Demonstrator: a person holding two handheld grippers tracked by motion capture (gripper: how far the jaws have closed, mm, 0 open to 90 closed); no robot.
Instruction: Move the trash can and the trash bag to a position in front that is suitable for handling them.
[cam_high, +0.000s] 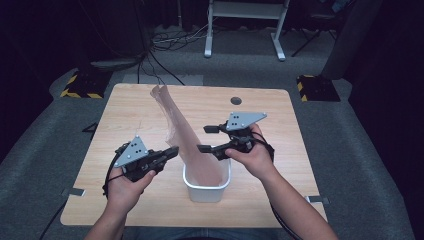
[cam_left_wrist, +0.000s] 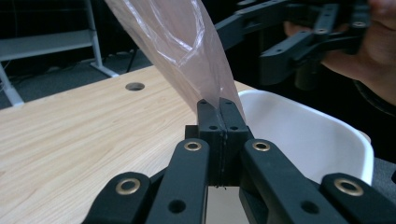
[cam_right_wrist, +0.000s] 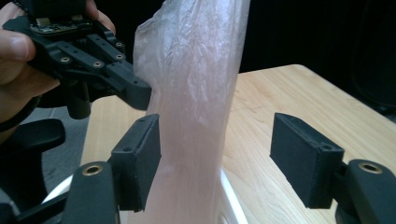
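On a light wooden table with a round cable hole near its far edge, a white plastic bin stands close to the near edge. Grey carpet surrounds the table; a white metal frame and loose cables lie beyond it in a dark room.

A thin translucent pinkish plastic bag rises out of the bin, tilted toward the far left of the table, its top end over the wood.

Left gripper: jaws fully closed, pads pinching the bag's edge just above the bin rim; in the left gripper view the film fans upward from the closed tips.

Right gripper: jaws stand wide apart, one on each side of the bag above the bin. In the right gripper view the left pad lies against or just beside the film, exact contact unclear; the right pad is well clear of it. No grip.
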